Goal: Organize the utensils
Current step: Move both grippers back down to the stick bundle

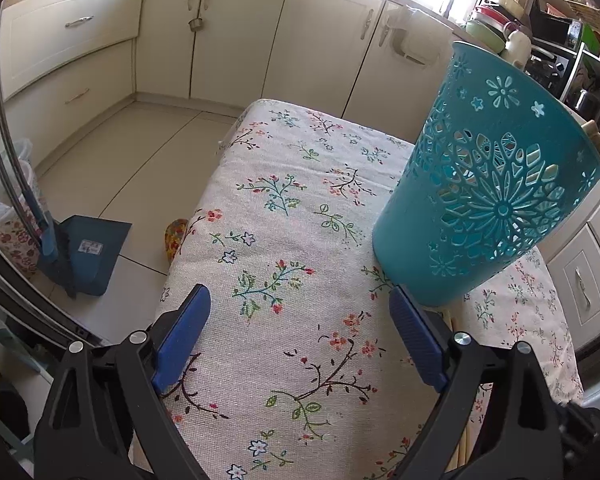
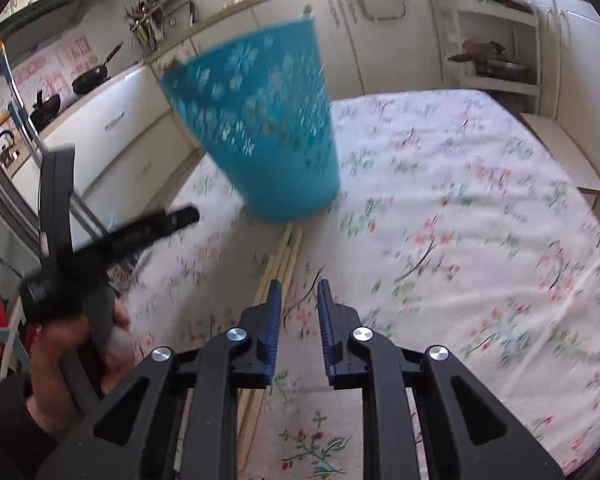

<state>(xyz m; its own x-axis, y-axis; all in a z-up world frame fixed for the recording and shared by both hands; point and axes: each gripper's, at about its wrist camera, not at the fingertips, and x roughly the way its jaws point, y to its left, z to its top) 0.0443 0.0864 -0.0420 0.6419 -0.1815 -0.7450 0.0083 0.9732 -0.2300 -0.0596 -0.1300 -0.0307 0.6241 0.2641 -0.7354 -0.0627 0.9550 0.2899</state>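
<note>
A teal perforated basket point(image 1: 488, 184) stands on the floral tablecloth point(image 1: 300, 240), with wooden utensil tips showing at its rim. It also shows in the right wrist view point(image 2: 268, 128), blurred. Several thin wooden sticks point(image 2: 286, 256) lie on the cloth in front of the basket's base. My left gripper point(image 1: 300, 312) is wide open and empty, its right finger close beside the basket's base. My right gripper point(image 2: 299, 300) is open by a narrow gap and empty, hovering just above the near ends of the sticks. The left gripper and the hand holding it point(image 2: 100, 248) show at the left of the right wrist view.
Cream kitchen cabinets point(image 1: 236, 40) surround the table. A blue dustpan point(image 1: 88, 252) stands on the tiled floor at the left. A dish rack with bowls point(image 1: 496, 20) sits on the counter behind the basket. Pans point(image 2: 88, 76) sit on a stove at far left.
</note>
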